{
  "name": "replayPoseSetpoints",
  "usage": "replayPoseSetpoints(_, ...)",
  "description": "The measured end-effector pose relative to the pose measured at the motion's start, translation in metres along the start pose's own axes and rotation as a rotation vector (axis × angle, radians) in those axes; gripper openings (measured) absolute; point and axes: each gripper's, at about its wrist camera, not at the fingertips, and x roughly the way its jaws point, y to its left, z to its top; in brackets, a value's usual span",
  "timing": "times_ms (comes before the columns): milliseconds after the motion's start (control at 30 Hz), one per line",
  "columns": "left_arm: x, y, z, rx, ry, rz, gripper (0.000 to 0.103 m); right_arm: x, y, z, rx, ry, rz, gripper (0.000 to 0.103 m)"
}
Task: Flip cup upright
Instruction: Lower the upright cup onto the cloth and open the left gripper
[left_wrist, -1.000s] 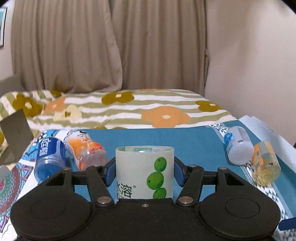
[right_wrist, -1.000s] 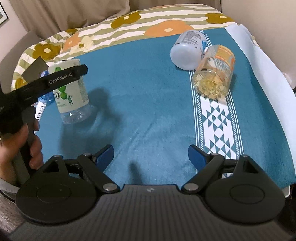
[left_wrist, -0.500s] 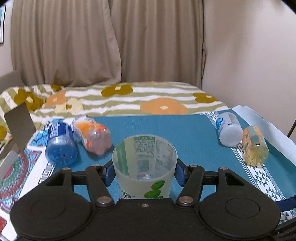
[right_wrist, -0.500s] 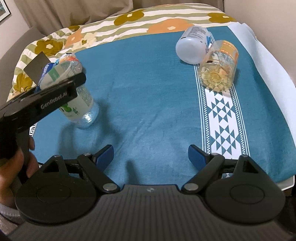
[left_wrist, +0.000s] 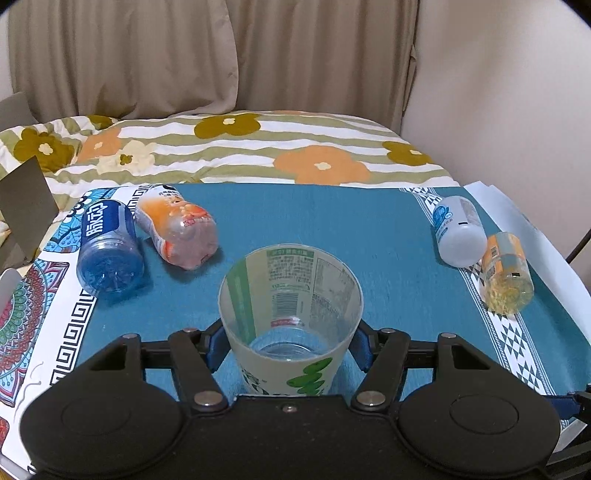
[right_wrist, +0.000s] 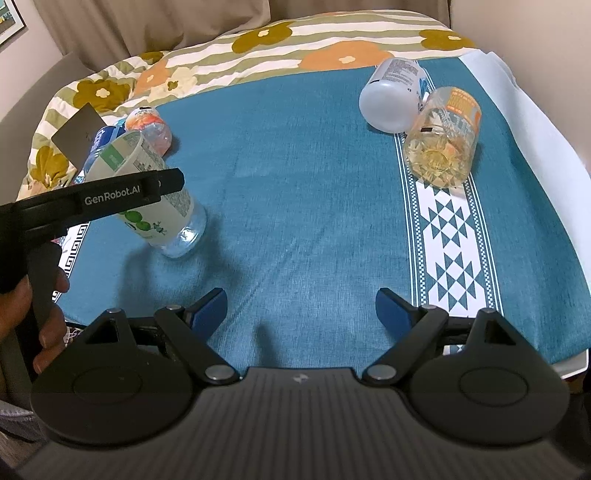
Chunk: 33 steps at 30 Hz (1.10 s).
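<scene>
A clear cup with a pale green label and green fruit print (left_wrist: 290, 314) sits between the blue pads of my left gripper (left_wrist: 288, 345), which is shut on it. Its mouth faces up and toward the camera. In the right wrist view the cup (right_wrist: 159, 214) leans left, its clear base touching the teal cloth (right_wrist: 295, 166), with the left gripper (right_wrist: 122, 194) clamped across its middle. My right gripper (right_wrist: 301, 314) is open and empty, low over the cloth near the front edge.
A blue cup (left_wrist: 109, 251) and an orange cup (left_wrist: 177, 229) lie on their sides at the left. A white cup (left_wrist: 460, 230) and a yellow-orange cup (left_wrist: 506, 273) lie at the right. A flowered bedspread (left_wrist: 240, 147) lies behind, a wall (left_wrist: 517, 92) to the right.
The left gripper has tipped the cup from mouth-away to mouth-up and lowered it; its base now touches the cloth. The right gripper has stayed open in place.
</scene>
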Motion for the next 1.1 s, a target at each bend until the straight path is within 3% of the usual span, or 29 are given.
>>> replayPoseSetpoints(67,-0.001,-0.001,0.001,0.009,-0.006,-0.006,0.088,-0.001,-0.001,0.0,0.002,-0.002,0.0,0.103)
replayPoseSetpoints(133,-0.004,-0.002,0.001,0.023,-0.02,-0.01,0.098,-0.002,-0.001,0.0,0.004,-0.003,-0.001,0.103)
replayPoseSetpoints(300,-0.016,-0.006,0.004,0.073,-0.006,-0.001,0.099,-0.011,-0.001,0.001,0.003,-0.004,-0.004,0.103)
replayPoseSetpoints(567,-0.071,0.009,0.014,0.014,0.0,-0.033,0.099,-0.051,0.009,0.014,-0.025,-0.031,-0.02,0.103)
replayPoseSetpoints(867,-0.137,0.039,0.036,-0.029,-0.009,-0.035,0.103,-0.102,0.037,0.041,-0.068,-0.099,-0.096,0.103)
replayPoseSetpoints(1100,-0.155,0.055,0.029,-0.012,0.002,0.014,0.103,-0.122,0.052,0.046,-0.055,-0.142,-0.132,0.103)
